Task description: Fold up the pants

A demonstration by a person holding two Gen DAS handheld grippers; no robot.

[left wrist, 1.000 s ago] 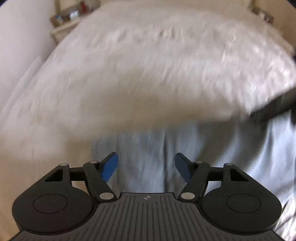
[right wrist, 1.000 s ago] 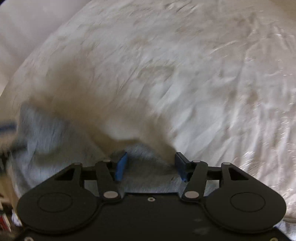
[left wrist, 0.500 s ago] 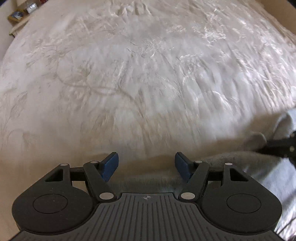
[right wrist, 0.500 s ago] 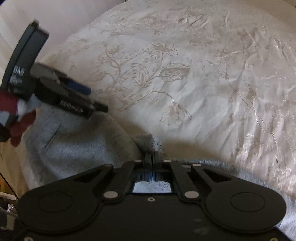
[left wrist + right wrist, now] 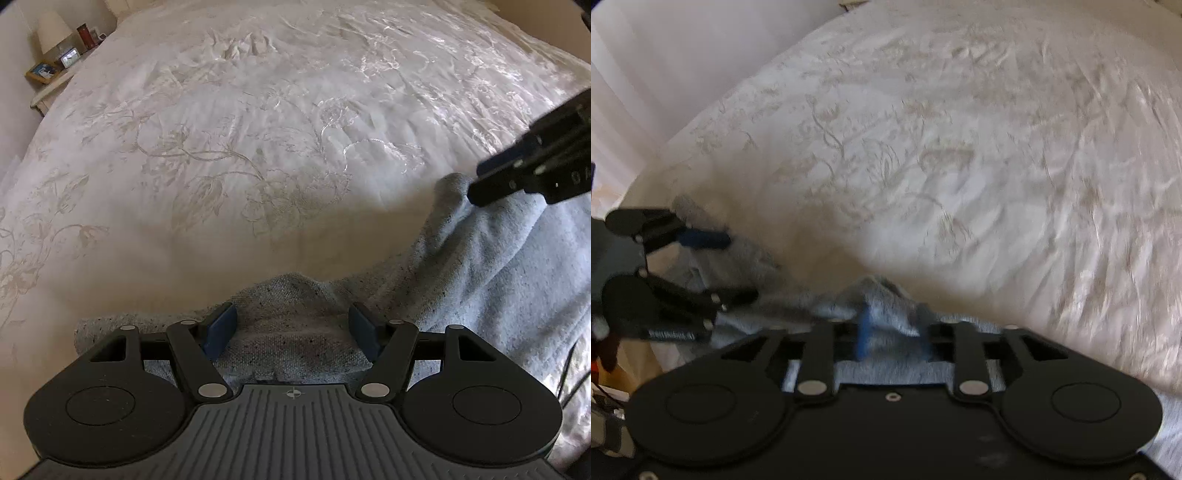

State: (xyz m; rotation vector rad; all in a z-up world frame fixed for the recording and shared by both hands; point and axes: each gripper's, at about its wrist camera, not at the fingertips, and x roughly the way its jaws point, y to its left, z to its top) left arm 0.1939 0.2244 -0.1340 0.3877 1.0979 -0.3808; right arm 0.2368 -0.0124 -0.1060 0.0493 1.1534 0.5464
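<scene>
Light grey fleece pants [image 5: 498, 277] lie rumpled on the near part of a white embroidered bedspread [image 5: 258, 129]. My left gripper [image 5: 293, 325] points steeply down over the near edge of the pants. Its blue pads [image 5: 221, 325] stand wide apart with a hump of fabric between them, not squeezed. In the right wrist view my right gripper [image 5: 894, 334] straddles a raised peak of the pants [image 5: 882, 306]. Its jaws are opening, and the bunched fabric still sits between them. The left gripper [image 5: 737, 267] shows at the left edge, and the right gripper [image 5: 474, 188] shows at the far pants corner.
A nightstand [image 5: 55, 62] with a lamp, a picture frame and small items stands at the bed's far left corner. A pale wall or curtain [image 5: 665, 55] runs along the bed's left side. A hand in a dark red sleeve [image 5: 605, 350] holds the left gripper.
Half a second ago the right gripper was shut on a pinch of grey fabric; its jaws have since parted. The left gripper has come down onto the pants edge, so fabric now lies between its fingers.
</scene>
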